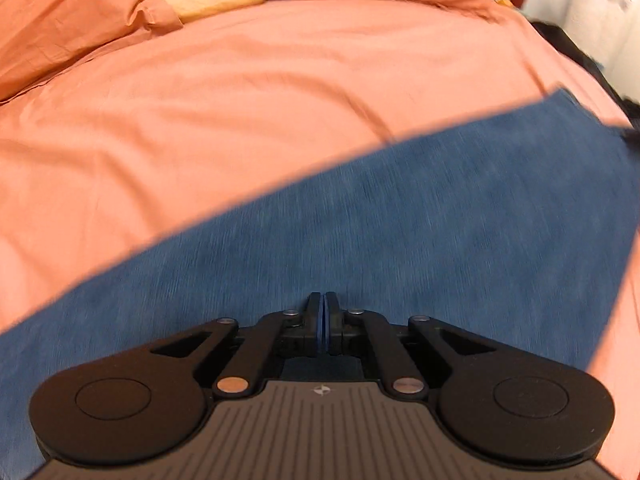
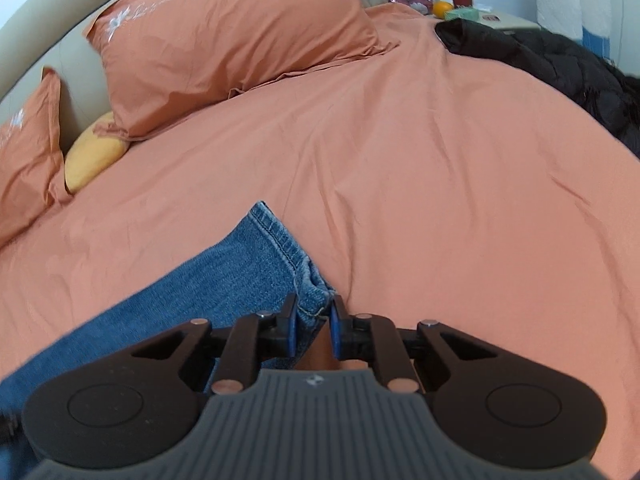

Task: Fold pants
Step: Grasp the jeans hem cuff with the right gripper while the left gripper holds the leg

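Orange bedsheet (image 2: 420, 168), pillows (image 2: 232, 40), black coat (image 2: 560, 64)

black grippers (image 1: 324, 312), blue pads (image 2: 335, 330), silver screws

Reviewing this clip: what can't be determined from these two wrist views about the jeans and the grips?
- Left wrist view: motion blur smears the jeans; whether the shut left gripper pinches cloth is unclear.
- Right wrist view: the right gripper body hides the jeans hem behind its fingers.
- Waistband: cut off by both frames' edges.
- Embroidered text on the pillow: too small.
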A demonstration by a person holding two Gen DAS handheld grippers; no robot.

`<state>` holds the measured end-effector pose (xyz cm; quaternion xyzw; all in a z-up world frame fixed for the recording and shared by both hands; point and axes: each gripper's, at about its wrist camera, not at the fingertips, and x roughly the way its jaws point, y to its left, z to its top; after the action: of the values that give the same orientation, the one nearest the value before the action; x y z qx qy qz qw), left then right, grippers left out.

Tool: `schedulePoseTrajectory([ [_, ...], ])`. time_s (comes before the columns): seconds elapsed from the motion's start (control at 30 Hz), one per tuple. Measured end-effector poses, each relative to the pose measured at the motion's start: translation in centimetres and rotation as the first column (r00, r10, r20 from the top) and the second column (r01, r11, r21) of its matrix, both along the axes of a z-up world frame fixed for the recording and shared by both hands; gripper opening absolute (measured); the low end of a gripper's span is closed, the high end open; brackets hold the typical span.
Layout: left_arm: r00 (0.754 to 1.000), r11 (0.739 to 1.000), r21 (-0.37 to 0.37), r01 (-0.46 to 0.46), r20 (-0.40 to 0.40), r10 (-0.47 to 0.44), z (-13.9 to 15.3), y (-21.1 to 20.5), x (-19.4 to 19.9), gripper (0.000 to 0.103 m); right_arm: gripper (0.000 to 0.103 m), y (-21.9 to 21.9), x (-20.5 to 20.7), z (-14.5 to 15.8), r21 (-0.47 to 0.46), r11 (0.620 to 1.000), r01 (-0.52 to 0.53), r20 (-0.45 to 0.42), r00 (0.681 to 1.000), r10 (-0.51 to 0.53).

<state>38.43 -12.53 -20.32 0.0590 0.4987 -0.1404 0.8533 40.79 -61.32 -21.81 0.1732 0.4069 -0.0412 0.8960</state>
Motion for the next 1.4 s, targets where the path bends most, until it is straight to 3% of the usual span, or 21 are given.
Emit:
schedulePoseTrajectory([
  [0.2, 0.996, 0.995, -0.047, -0.09, -0.028, 0.089, -0.6, -0.5, 5.2, 0.005, 0.01, -0.1, 0.1, -0.6, -0.034, 0.999, -0.036, -0.01, 0.999, 0.036],
  [0.37, 0.997, 0.996, -0.049, -0.078, -0.007, 0.077, 1.0, -1.3, 4.6, 0.005, 0.01, -0.3, 0.4, -1.0, -0.031, 0.998, -0.047, -0.021, 0.999, 0.047],
  [0.5, 0.998, 0.993, -0.099, 0.059, -0.027, -0.062, 1.9, -3.5, 2.4, 0.005, 0.01, -0.1, 0.5, -0.9, -0.041, 0.998, -0.057, -0.019, 0.998, 0.056],
  [0.63, 0.989, 0.988, -0.026, 0.149, -0.005, -0.15, 0.5, -7.0, 2.0, 0.005, 0.01, 0.4, 0.3, -0.5, -0.06, 0.996, -0.062, -0.008, 0.998, 0.061],
  [0.7, 0.992, 0.992, -0.007, 0.124, 0.002, -0.124, -0.4, -7.6, 3.9, 0.005, 0.01, 0.6, 0.2, -0.2, -0.066, 0.996, -0.061, -0.001, 0.998, 0.061],
  [0.77, 0.998, 0.997, -0.033, 0.066, 0.002, -0.065, -0.9, -7.5, 5.8, 0.006, 0.01, 0.8, -0.1, 0.2, -0.078, 0.995, -0.066, 0.008, 0.998, 0.067],
  [0.87, 0.999, 0.998, -0.068, -0.006, -0.053, 0.003, -1.1, -7.2, 7.3, 0.006, 0.01, 1.0, -0.2, 0.5, -0.083, 0.994, -0.071, 0.014, 0.997, 0.072],
  [0.97, 0.999, 0.999, -0.024, 0.035, -0.027, -0.036, -0.1, -7.8, 6.1, 0.005, 0.01, 1.1, -0.2, 0.8, -0.088, 0.993, -0.075, 0.013, 0.997, 0.076],
  [1.07, 0.994, 0.996, -0.041, 0.077, -0.07, -0.08, 0.9, -7.5, 3.7, 0.005, 0.01, 1.2, -0.3, 1.5, -0.088, 0.993, -0.08, 0.026, 0.996, 0.083],
  [1.27, 0.962, 0.968, -0.129, 0.215, -0.141, -0.233, 1.0, -7.7, -2.4, 0.004, 0.01, 2.1, -1.1, 3.7, -0.112, 0.989, -0.092, 0.064, 0.993, 0.1],
  [1.4, 0.951, 0.962, -0.161, 0.223, -0.18, -0.25, -0.7, -9.3, -5.1, 0.004, 0.01, 2.9, -2.0, 5.2, -0.115, 0.989, -0.088, 0.088, 0.991, 0.098],
])
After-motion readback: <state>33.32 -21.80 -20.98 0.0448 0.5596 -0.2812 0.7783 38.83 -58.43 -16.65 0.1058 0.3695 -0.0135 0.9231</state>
